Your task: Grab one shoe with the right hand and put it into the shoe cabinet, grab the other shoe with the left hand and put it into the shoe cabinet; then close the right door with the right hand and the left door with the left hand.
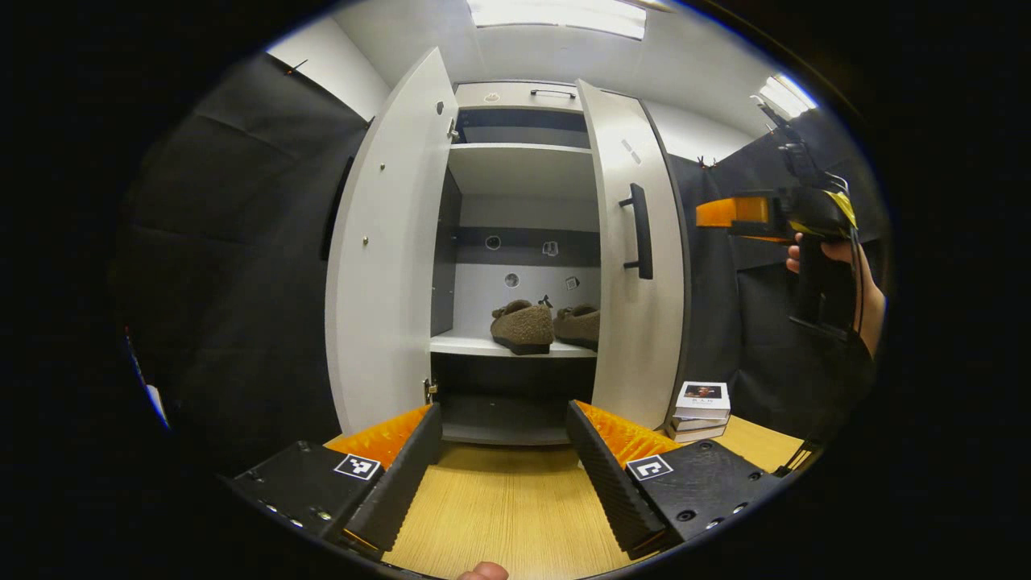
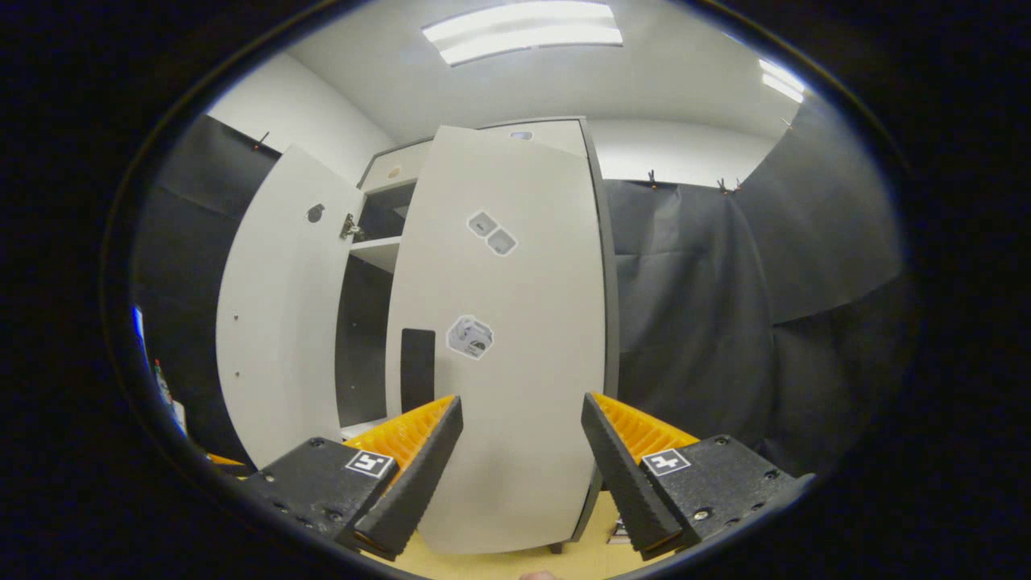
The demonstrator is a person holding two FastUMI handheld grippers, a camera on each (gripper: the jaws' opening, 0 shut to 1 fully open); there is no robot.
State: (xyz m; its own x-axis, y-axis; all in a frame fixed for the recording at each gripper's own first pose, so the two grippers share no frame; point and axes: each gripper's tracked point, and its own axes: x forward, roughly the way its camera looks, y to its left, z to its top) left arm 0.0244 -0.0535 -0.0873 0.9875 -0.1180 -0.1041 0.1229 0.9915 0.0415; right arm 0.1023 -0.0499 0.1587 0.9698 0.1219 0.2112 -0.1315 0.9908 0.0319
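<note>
Presently both shoes (image 1: pixel 546 324) are seen side by side on the cabinet shelf (image 1: pixel 475 346); both doors stand open. The right door (image 2: pixel 515 338) is faced by the right hand-held gripper (image 2: pixel 522 451), held wide and empty. A flat push near the free edge is advised. The left hand-held gripper (image 1: pixel 503 455) is likewise wide.

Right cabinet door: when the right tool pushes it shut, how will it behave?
The right door looks like a flat rigid panel, so it will likely swing as one piece rather than flex. Its face looks smooth, so an angled push might slip. It stands part open, and the shoes sit well back on the shelf, so they probably won't block it.
</note>
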